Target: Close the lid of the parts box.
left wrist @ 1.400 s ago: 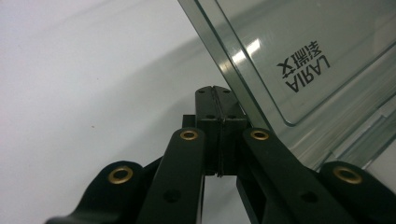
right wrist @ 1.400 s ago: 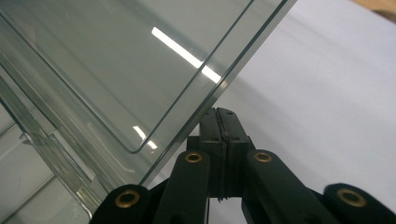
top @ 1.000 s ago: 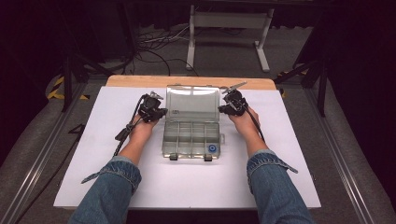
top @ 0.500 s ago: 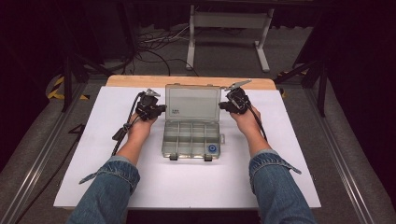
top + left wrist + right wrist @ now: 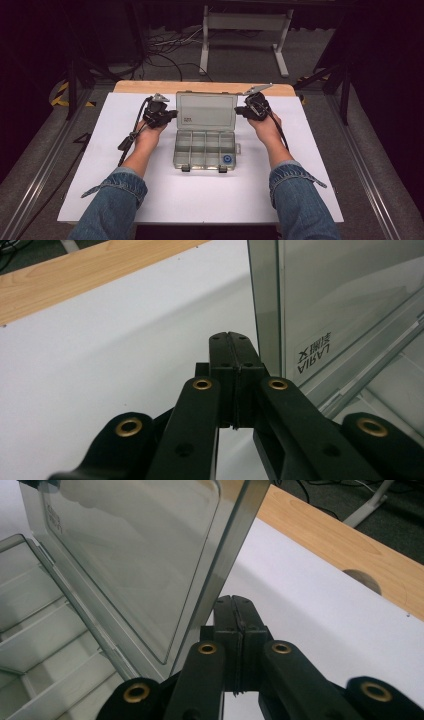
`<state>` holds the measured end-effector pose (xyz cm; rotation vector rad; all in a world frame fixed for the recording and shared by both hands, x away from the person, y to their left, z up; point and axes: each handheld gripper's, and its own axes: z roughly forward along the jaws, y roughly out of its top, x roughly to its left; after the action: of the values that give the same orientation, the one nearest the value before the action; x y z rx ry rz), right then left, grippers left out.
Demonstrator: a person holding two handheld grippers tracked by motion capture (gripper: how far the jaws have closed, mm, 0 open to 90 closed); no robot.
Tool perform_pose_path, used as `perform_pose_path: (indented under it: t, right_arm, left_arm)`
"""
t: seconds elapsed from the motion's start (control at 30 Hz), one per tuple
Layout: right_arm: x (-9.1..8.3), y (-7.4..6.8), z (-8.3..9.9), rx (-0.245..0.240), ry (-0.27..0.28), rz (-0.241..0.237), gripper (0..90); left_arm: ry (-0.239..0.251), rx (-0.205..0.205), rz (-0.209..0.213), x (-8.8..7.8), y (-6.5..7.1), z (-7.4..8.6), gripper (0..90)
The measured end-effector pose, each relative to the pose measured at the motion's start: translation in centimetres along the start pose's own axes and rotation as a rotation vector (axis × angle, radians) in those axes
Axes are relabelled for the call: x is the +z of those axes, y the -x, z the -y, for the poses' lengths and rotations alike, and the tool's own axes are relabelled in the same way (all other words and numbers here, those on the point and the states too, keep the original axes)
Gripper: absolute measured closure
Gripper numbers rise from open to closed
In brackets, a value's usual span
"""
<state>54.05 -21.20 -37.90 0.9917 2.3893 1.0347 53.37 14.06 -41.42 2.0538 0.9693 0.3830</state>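
A clear plastic organiser box (image 5: 205, 149) with several empty compartments lies in the middle of the white table, and a small blue round piece (image 5: 226, 159) sits in its near right compartment. Its transparent lid (image 5: 205, 111) (image 5: 345, 310) (image 5: 140, 555) stands raised, tilted back. My left gripper (image 5: 173, 113) (image 5: 231, 337) is shut, empty, its tips right beside the lid's left edge. My right gripper (image 5: 239, 111) (image 5: 236, 602) is also shut with nothing in it, tips against or just beside the lid's right edge.
The white tabletop (image 5: 100, 145) has a wooden strip (image 5: 140, 86) along its far edge. Cables (image 5: 129, 140) trail from each gripper across the table. A grey stand (image 5: 245, 30) and dark floor cables lie beyond the table.
The lid has tipped a little further up and back. The right hand has risen slightly with it; the left hand has hardly moved.
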Motion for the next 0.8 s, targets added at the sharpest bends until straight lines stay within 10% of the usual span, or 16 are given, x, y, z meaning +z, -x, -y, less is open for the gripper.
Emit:
perform_pose_path:
  t: [0.8]
  right_arm:
    - [-3.4,-1.3,-0.6,-0.065,0.072,-0.04,90.0]
  left_arm:
    - [0.067,0.058,0.047,-2.6,0.6,0.0,89.4]
